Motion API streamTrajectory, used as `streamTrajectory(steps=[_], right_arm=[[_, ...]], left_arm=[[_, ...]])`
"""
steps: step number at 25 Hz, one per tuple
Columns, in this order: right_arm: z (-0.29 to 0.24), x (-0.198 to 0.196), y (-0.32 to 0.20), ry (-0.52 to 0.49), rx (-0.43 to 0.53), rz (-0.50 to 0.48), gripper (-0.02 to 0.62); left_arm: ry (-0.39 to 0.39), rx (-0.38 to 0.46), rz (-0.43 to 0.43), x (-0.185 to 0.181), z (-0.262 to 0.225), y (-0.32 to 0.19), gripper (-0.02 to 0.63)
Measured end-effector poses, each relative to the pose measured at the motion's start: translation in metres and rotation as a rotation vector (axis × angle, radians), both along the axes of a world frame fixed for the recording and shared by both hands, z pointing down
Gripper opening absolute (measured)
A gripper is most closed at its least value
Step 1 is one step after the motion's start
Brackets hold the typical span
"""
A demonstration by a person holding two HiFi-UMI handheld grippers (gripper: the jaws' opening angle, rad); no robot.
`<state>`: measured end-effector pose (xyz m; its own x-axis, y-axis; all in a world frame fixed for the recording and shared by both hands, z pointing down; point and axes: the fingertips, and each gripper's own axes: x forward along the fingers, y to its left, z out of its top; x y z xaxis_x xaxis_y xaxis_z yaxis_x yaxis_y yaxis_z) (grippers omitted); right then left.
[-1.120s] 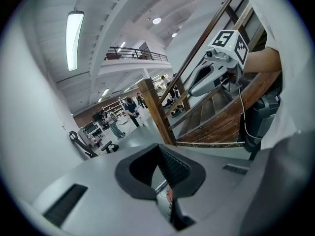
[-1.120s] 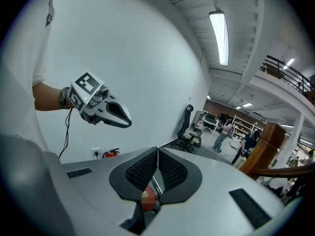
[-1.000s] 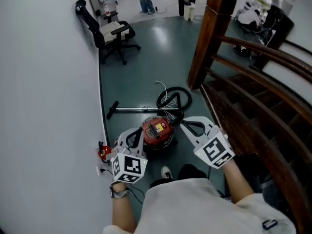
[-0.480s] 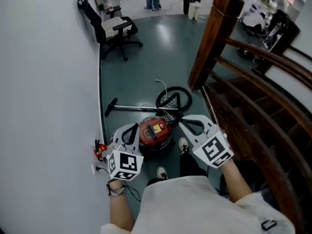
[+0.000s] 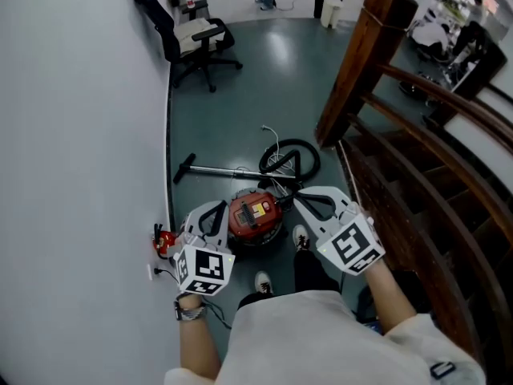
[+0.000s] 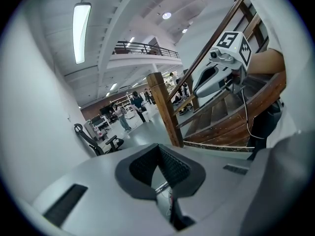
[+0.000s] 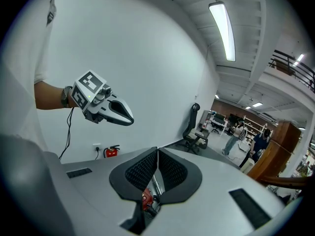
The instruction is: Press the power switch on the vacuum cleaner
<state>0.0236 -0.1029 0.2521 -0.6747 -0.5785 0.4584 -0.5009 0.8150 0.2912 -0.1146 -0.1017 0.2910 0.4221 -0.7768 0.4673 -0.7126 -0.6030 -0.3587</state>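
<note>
The red vacuum cleaner (image 5: pixel 255 217) stands on the dark floor near the wall, its black hose (image 5: pixel 288 160) coiled behind it and its wand (image 5: pixel 220 171) lying flat. In the head view my left gripper (image 5: pixel 215 210) hovers above the vacuum's left side and my right gripper (image 5: pixel 298 201) above its right side. Neither touches it. The left gripper (image 6: pixel 158 149) has its pads together, nothing held. The right gripper (image 7: pixel 157 151) is shut and empty too, with a bit of the red vacuum (image 7: pixel 146 198) showing below its jaws.
A white wall runs along the left, with a small red fire extinguisher (image 5: pixel 164 241) at its foot. A black office chair (image 5: pixel 192 42) stands farther back. A wooden staircase with a thick newel post (image 5: pixel 361 62) fills the right. The person's shoes (image 5: pixel 300 237) are beside the vacuum.
The person has stepped forward: a second shoe now shows right of the vacuum. Both grippers have shifted slightly with the body, the left one lower and leftward, both still shut.
</note>
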Motion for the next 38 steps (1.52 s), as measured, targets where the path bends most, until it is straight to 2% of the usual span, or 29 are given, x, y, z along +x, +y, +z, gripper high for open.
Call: streamTrajectory(steps=[18,27,31,38], right_arm=[[0.038,-0.018,-0.014,-0.015,-0.043,-0.055,0.031],[0.065,-0.010,-0.015,0.013,-0.083,-0.045,0.031],[0.090,-0.009,-0.011,0.050,-0.105,-0.073,0.031],[0.135,-0.005,-0.009,0.019,-0.178,-0.054,0.031]], left_arm=[[-0.003,-0.062,-0.053,0.000,0.035,-0.013,-0.002],[0.060,-0.105,-0.051,0.007,0.074,-0.011,-0.002],[0.092,-0.132,-0.041,0.021,0.109,-0.012,-0.002],[0.105,-0.157,0.019,0.054,0.147,-0.011,-0.002]])
